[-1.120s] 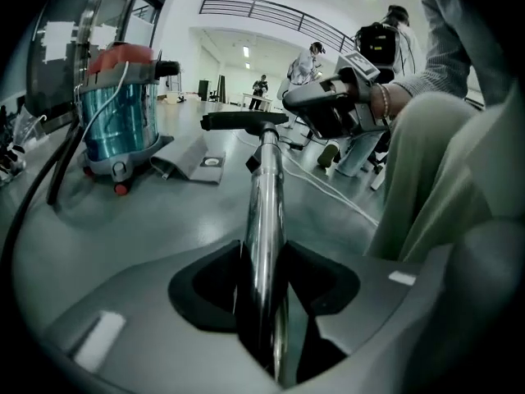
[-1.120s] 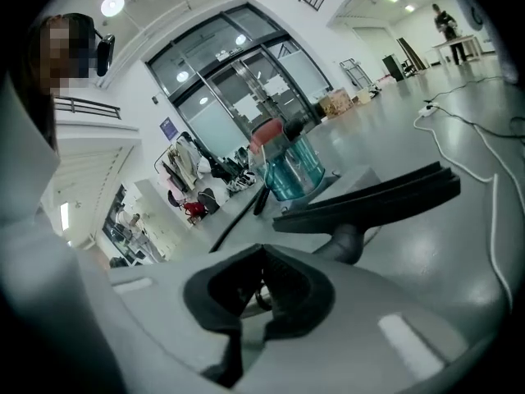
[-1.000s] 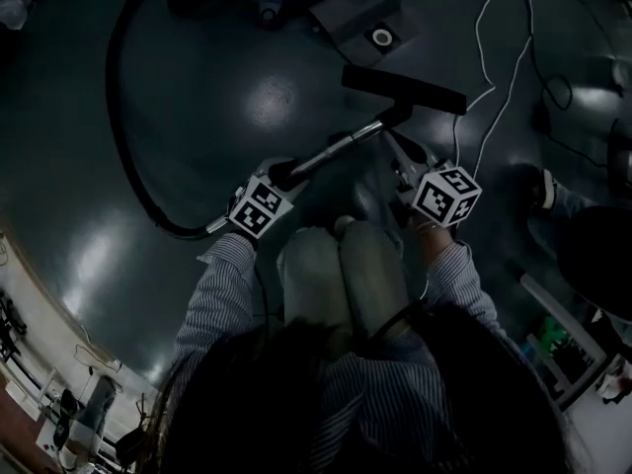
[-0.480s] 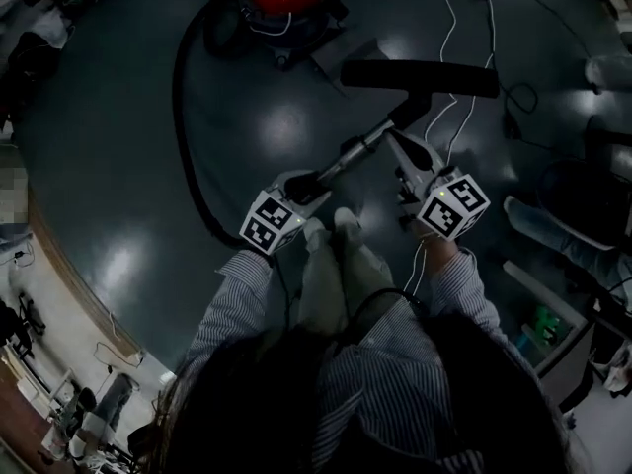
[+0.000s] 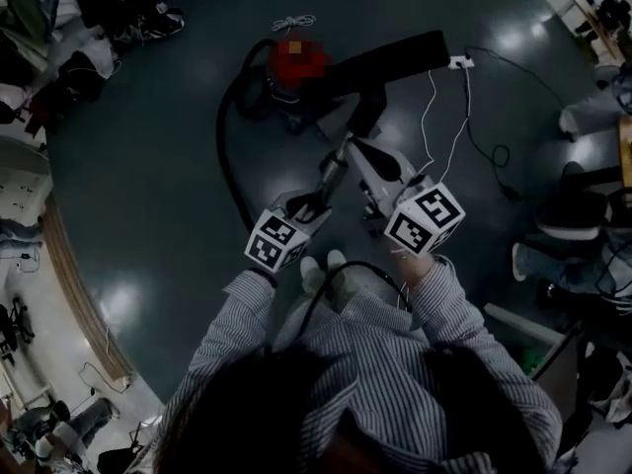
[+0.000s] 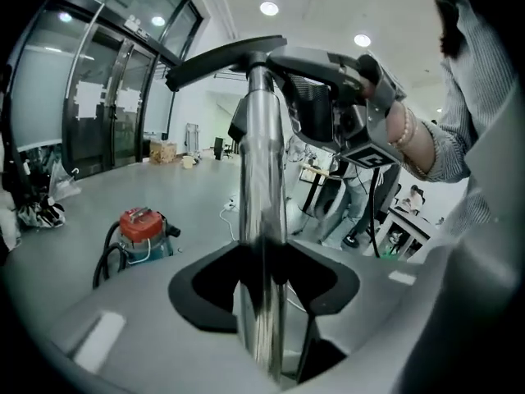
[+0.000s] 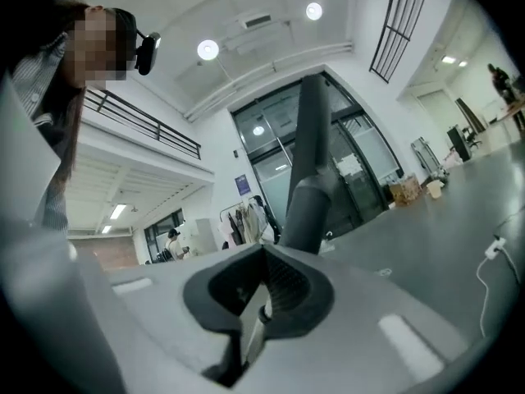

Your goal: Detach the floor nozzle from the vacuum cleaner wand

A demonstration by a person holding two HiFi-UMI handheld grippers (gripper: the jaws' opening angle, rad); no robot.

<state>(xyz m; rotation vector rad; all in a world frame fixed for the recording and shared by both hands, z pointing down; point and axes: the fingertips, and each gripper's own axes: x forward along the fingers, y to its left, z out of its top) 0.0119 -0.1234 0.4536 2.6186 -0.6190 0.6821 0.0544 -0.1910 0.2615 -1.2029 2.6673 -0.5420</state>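
In the head view the chrome wand [image 5: 331,174] slants up off the floor, with the black floor nozzle [image 5: 395,62] on its far end. My left gripper [image 5: 314,203] is shut on the wand's lower part. In the left gripper view the wand [image 6: 261,203] runs up between the jaws to the nozzle [image 6: 221,60]. My right gripper [image 5: 355,149] is shut, its tips against the dark neck where nozzle and wand meet. The right gripper view shows that neck [image 7: 310,187] rising just past the closed tips [image 7: 262,298], with nothing thick between them.
The red canister vacuum [image 6: 141,228] stands on the grey floor behind, and its black hose [image 5: 229,156] curves round to my left hand. A white cable [image 5: 432,117] trails to a socket block. People's legs [image 5: 583,117] and desks are at the right. Glass doors lie ahead.
Both grippers have risen a long way, lifting the wand and nozzle off the floor. The nozzle now hangs in the air in front of the canister. Neither grip has changed.
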